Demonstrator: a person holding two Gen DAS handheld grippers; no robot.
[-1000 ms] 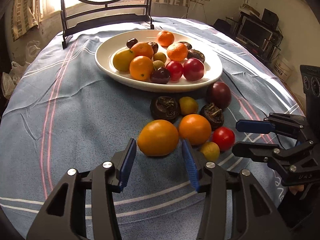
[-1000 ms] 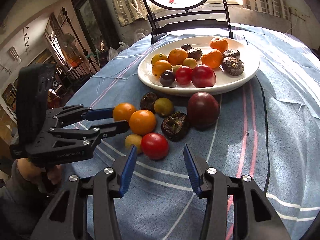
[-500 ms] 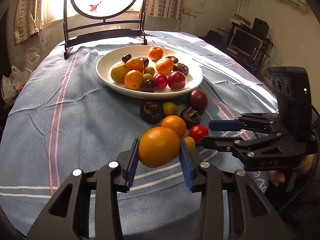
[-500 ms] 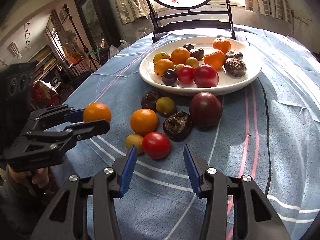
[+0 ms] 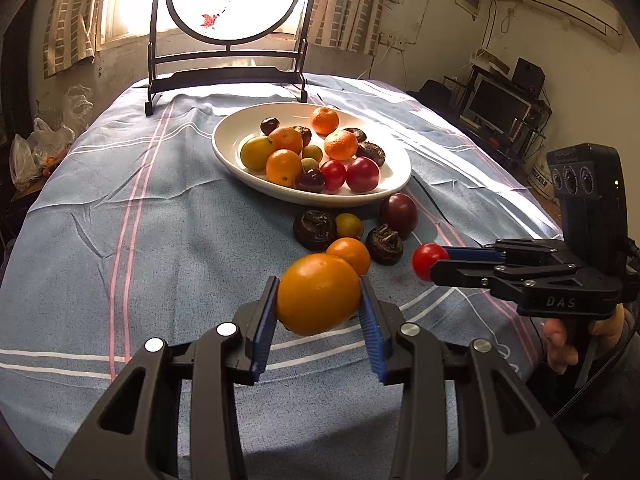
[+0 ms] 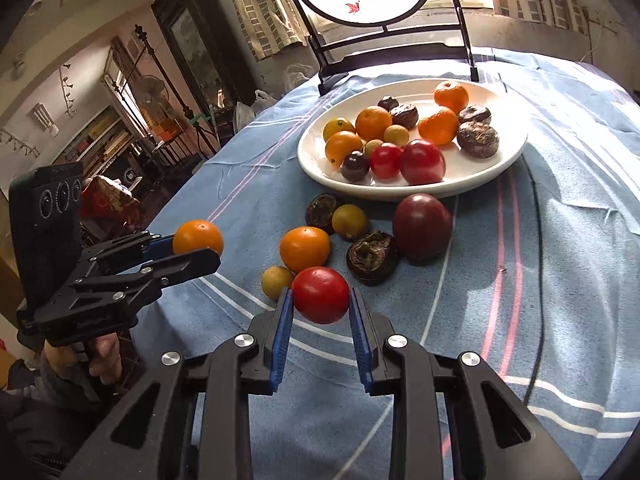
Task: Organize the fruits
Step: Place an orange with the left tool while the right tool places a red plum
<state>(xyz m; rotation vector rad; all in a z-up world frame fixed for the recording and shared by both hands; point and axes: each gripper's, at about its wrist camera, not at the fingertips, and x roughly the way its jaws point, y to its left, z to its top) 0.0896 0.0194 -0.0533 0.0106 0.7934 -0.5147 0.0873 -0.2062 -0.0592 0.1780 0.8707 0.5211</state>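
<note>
since the earlier frames we had lifted both fruits off the tablecloth (image 5: 168, 216): our left gripper (image 5: 318, 304) pinched the big orange (image 5: 318, 294) between its blue pads, clear of the cloth, and our right gripper (image 6: 322, 312), whose jaws had just been closing, was clamped on the red tomato (image 6: 321, 294).

from the left wrist view we saw the right gripper (image 5: 430, 264) off to the right with the tomato (image 5: 426, 260) at its tip. from the right wrist view the left gripper (image 6: 200, 246) sat well apart on the left, holding the orange (image 6: 198, 238).

between us and the white plate (image 5: 394, 184) lay the loose fruit: a smaller orange (image 6: 305, 249), a yellow-green fruit (image 6: 350, 222), two dark wrinkled ones (image 6: 372, 257) (image 6: 322, 208), a purple plum (image 6: 422, 224) and a small yellow fruit (image 6: 276, 282) just beside the tomato. the plate held a crowded heap toward its left and middle, with bare rim on the near right side and at the back. open cloth stretched wide on the left of the table, and on the right beyond the pink stripes.

the small yellow fruit was hidden in the left view behind the held orange, which also covered part of the smaller orange (image 5: 350, 254). the table's near edge was cut off by the gripper bodies. a black stand (image 5: 228, 76) stood at the far edge, its round panel washed out by window glare. we could not make out what the dark wrinkled fruits were.
</note>
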